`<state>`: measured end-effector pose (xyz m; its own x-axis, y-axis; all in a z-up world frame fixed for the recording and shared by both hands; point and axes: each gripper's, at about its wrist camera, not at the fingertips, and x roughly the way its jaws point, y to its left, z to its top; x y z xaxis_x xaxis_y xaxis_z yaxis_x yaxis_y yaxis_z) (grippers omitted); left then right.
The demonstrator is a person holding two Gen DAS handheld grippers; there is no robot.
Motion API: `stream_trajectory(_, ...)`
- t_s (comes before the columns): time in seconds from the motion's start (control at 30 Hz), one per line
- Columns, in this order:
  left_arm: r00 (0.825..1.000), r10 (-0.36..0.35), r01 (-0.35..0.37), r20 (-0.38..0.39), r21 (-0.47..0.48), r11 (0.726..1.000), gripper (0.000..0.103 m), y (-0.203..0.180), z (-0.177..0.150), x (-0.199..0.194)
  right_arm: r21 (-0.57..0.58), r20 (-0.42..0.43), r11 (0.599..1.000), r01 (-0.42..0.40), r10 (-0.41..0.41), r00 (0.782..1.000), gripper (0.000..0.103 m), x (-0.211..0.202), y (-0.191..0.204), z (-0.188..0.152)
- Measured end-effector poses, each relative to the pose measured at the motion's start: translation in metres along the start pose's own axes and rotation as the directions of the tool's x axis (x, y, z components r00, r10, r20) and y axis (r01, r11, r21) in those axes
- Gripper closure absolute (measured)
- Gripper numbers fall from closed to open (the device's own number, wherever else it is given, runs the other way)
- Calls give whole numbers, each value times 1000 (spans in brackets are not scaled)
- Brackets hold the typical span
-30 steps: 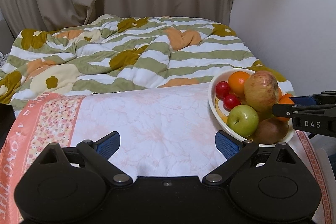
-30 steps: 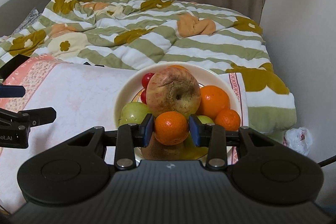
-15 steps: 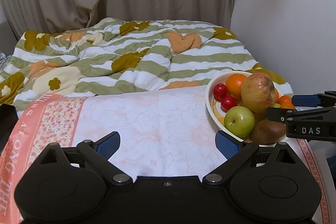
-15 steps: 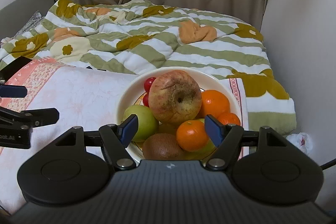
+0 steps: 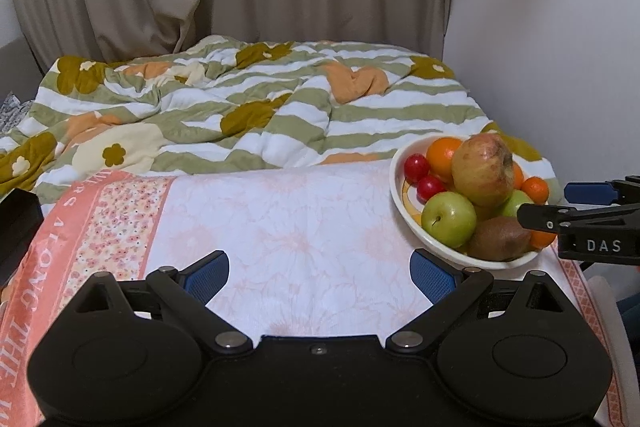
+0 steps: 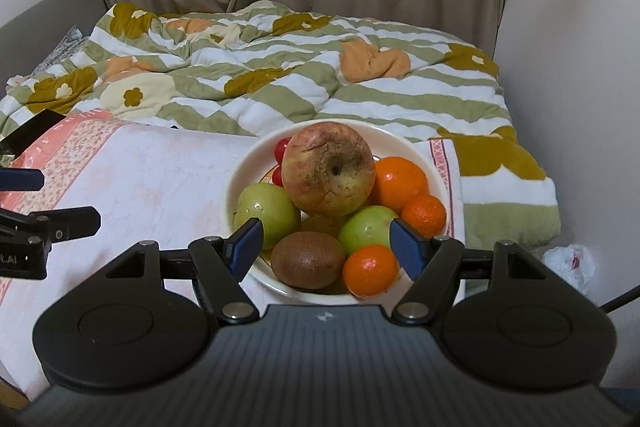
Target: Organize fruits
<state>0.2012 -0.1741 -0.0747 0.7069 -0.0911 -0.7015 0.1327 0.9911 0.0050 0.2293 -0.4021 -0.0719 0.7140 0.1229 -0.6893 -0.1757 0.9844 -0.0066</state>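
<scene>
The right gripper [image 6: 326,247] is spread wide and holds nothing; the kiwi [image 6: 308,259] and a mandarin [image 6: 371,270] lie just ahead of its fingers, at the near rim of the bowl [image 6: 404,143]. Whether a pad brushes the fruit is hard to tell. The left gripper [image 5: 320,273] is also spread and empty, over the pink cloth [image 5: 280,219]. The bowl sits well off to its right, so the right gripper is nearer.

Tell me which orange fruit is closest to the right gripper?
The small mandarin at the bowl's front edge, beside the kiwi. It sits just ahead of the open right gripper; the other mandarin and the big orange lie farther back.
</scene>
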Motion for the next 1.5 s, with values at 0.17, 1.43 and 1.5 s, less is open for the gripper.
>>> stream_trajectory(0.17, 998, 24, -23, 58, -31, 999, 4, 3, 2, -32, -7, 34, 1000, -15, 15, 999, 18, -32, 5, 7)
stream_trajectory(1.43, 979, 50, -44, 200, -34, 998, 0, 95, -41, -183, 139, 68, 981, 133, -143, 987, 0, -185, 126, -19)
stream_trajectory(1.5, 978, 49, -43, 203, -31, 999, 0, 95, -41, -184, 139, 67, 981, 134, -144, 987, 0, -186, 126, -19)
